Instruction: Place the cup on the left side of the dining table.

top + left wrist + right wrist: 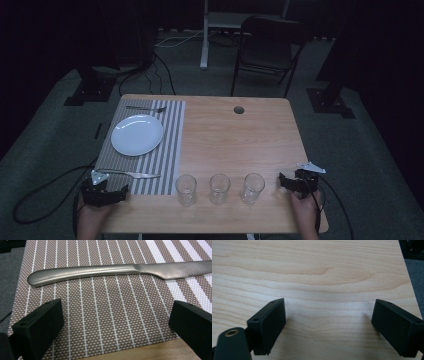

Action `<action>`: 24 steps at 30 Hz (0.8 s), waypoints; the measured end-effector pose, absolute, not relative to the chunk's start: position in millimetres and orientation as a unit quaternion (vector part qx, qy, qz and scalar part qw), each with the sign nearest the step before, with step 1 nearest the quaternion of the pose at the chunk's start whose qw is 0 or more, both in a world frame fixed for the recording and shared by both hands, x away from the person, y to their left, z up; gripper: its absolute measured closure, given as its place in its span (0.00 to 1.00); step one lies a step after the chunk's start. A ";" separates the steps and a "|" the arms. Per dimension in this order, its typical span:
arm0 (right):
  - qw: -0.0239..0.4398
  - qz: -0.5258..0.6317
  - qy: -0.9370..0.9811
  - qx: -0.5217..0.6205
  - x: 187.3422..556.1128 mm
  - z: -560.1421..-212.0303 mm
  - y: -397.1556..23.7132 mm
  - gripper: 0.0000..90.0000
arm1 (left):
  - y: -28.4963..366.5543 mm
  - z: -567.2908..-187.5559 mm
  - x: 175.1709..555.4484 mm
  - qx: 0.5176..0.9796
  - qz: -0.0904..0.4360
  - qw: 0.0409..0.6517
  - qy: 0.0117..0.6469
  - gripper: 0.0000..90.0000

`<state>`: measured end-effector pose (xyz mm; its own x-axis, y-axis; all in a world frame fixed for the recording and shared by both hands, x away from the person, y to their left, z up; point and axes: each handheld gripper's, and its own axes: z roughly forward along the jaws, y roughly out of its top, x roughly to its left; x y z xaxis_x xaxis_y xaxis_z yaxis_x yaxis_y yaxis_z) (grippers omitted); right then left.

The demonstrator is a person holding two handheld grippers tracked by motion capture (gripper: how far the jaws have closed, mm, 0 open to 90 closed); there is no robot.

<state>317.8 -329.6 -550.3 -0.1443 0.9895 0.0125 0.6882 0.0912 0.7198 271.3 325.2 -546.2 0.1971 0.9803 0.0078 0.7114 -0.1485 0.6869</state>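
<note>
A steel knife point(105, 271) lies across the striped placemat point(110, 315), just beyond my left gripper point(116, 320), whose jaws stand wide open with nothing between them. From above, that left gripper point(106, 192) rests at the near left corner, with the knife point(131, 174) right ahead of it. A white plate point(137, 134) sits on the placemat point(167, 155) and a fork point(146, 108) lies at its far edge. Three clear glasses point(186, 189) point(219, 188) point(252, 187) stand in a row near the front. My right gripper point(328, 322) is open over bare wood, right of the glasses point(295, 182).
The wooden table point(235, 140) has a round cable hole point(239, 109) near its far edge. A dark chair point(267, 50) stands behind the table. Cables point(45, 195) trail from both grippers over the carpet.
</note>
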 end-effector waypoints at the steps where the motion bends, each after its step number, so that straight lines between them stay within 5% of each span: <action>1: 0.251 0.300 0.694 0.604 317.9 -550.3 -329.5 0.13 | 325.2 -546.2 271.3 0.720 0.237 0.284 0.588 0.00; 24: 0.252 0.300 0.694 0.604 317.8 -550.4 -329.5 0.13 | 328.2 -544.2 270.7 0.732 0.227 0.282 0.577 0.01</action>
